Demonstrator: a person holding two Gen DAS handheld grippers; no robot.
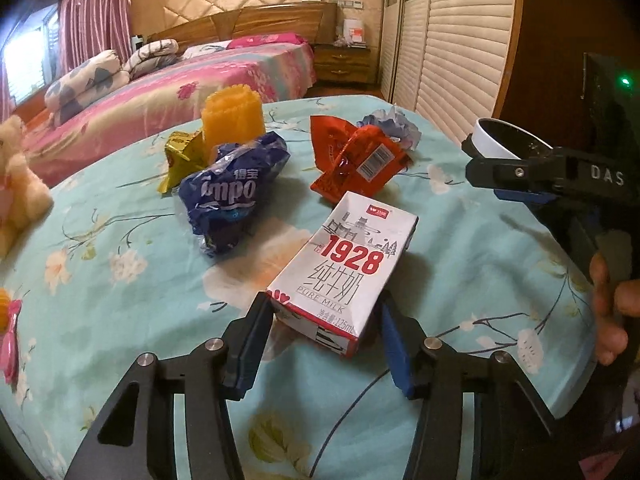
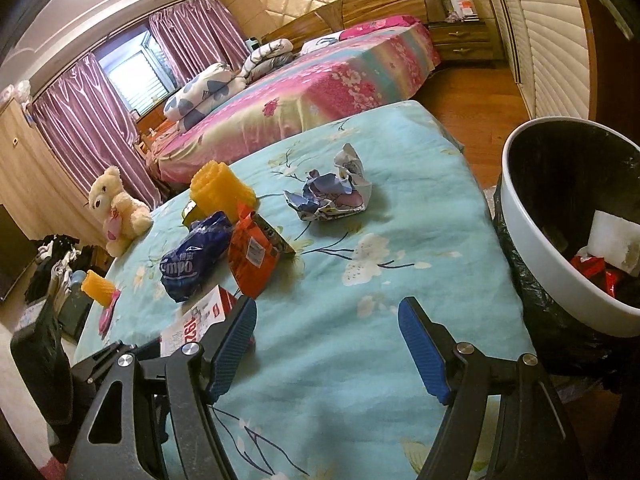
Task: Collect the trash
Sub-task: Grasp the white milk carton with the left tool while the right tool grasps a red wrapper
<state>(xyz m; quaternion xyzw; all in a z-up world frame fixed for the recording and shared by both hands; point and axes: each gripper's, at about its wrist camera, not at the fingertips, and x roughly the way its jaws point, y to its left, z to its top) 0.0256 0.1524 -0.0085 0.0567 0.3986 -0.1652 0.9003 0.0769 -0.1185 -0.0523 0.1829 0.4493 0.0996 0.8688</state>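
A white "1928" milk carton lies on the teal floral cloth; it also shows in the right wrist view. My left gripper is open, its blue pads astride the carton's near end, apart from it. Behind lie a blue wrapper, a red wrapper, a gold wrapper and crumpled paper. My right gripper is open and empty over bare cloth. A white bin with a black liner stands at the right and holds some trash.
Orange ribbed cups and a plush bear sit on the cloth. A pink bed lies behind. The cloth's right edge borders the bin, with wood floor beyond.
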